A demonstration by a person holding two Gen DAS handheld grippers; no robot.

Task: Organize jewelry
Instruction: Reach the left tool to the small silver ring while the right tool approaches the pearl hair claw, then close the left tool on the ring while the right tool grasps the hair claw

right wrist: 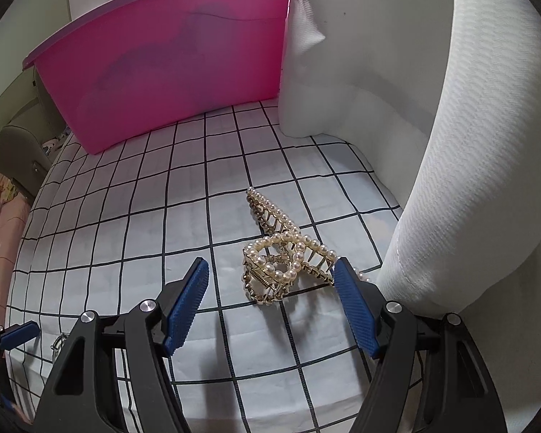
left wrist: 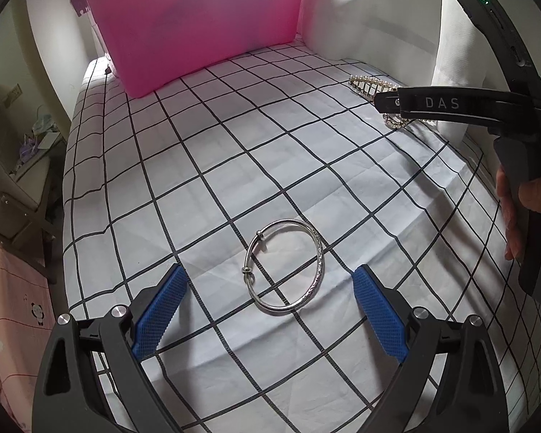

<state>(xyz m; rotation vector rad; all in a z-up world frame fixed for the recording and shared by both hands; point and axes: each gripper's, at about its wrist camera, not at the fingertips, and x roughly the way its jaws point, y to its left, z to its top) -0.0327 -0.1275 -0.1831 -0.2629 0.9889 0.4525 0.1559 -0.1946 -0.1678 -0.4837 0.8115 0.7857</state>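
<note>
Blue ribbed pads of my left gripper (left wrist: 266, 310) filled the bottom of the left wrist view, spread wide apart with nothing pressed between them. Just ahead of the gap, toward 12 o'clock, lay a silver bangle (left wrist: 284, 266) flat on the checked cloth (left wrist: 198, 166), its ring clear of both pads. I could see 2 small beads on its left side where the wire overlapped.

At 2 o'clock from the bangle, well apart from it, the pearl hair claw (left wrist: 369, 86) rested near the white fabric drape (left wrist: 454, 72). My right gripper (left wrist: 389, 103) crossed in front of part of it there, and my right hand (left wrist: 512, 213) showed at the 3 o'clock edge around the handle.

From the right wrist view, my right gripper (right wrist: 270, 288) also stood open, its 2 blue pads apart. The pearl hair claw (right wrist: 288, 263) sat between and slightly beyond the fingertips, lying on the checked cloth (right wrist: 126, 198); the right-hand pad was just beside the claw's teeth, though I could not tell whether it touched them. The white fabric drape (right wrist: 468, 180) hung close at 3 o'clock.

A pink bin (right wrist: 169, 72) stood at the far edge at 11 o'clock, upright against the cloth. My left gripper's pad (right wrist: 17, 333) peeked in at 8 o'clock.
</note>
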